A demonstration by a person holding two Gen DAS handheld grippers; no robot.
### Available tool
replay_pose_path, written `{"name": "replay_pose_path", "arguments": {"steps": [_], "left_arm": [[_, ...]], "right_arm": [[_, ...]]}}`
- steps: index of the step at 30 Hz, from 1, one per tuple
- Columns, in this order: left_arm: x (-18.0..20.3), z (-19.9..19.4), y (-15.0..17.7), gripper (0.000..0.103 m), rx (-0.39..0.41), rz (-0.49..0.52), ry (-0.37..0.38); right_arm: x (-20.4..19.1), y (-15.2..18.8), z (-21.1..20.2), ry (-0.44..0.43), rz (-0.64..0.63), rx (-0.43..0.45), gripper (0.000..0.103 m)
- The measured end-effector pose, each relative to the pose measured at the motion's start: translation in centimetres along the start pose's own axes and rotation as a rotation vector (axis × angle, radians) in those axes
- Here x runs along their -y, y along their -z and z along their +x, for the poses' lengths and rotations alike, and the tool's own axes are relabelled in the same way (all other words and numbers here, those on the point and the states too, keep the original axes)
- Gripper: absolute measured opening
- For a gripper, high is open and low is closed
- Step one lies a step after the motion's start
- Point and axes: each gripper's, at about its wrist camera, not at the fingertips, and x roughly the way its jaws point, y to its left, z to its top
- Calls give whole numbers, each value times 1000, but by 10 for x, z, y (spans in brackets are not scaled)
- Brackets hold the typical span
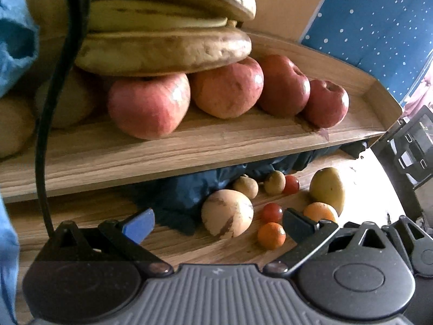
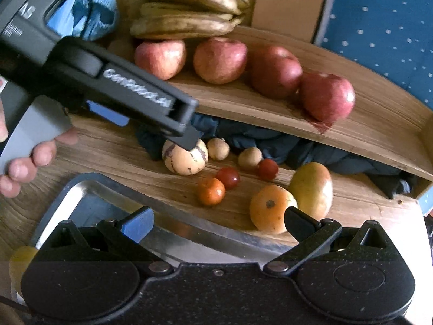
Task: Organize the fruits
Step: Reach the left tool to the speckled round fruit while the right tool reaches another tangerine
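Left wrist view: left gripper (image 1: 216, 223) low over the table (image 1: 81, 211), jaws wide apart and holding nothing, aimed at the striped melon (image 1: 227, 213), which lies between the fingertips' line of sight; likely spread to take that round fruit. Around the melon, loose on the table: cherry tomatoes (image 1: 271, 212), a small orange (image 1: 271, 235), two brownish small fruits (image 1: 246, 187), a mango (image 1: 328, 189). Above, a shelf (image 1: 189, 146) with a raised lip carries four apples (image 1: 148, 105) in a row, bananas (image 1: 162, 51) resting on them, so the lip probably keeps them from rolling off. Right wrist view: right gripper (image 2: 219, 222) also spread and empty, hovering above a metal tray (image 2: 173, 239) at the table's near edge, seemingly the place for sorted fruit. The left gripper (image 2: 151, 124) reaches in, one fingertip just in front of the melon (image 2: 185, 158); contact cannot be told. A bigger orange (image 2: 270, 207) sits touching the mango (image 2: 311, 189), near the right fingertip.
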Motion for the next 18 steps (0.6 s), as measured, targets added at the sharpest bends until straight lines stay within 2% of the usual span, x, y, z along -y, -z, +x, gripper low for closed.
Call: {"name": "replay_pose_path", "arguments": {"steps": [4,14,18], "left_arm": [[-2,8,-3,103,-20,-10,25],[-4,20,-4,102,-57,-68,91],[-3,22,-5,95,-63,-84,111]], "right_arm": [[-5,-3,9,-10,-24,-7,101],[-10,-14,23,-29,-35,-24,78],[-12,-16,27,-26,-31,-39,71]]}}
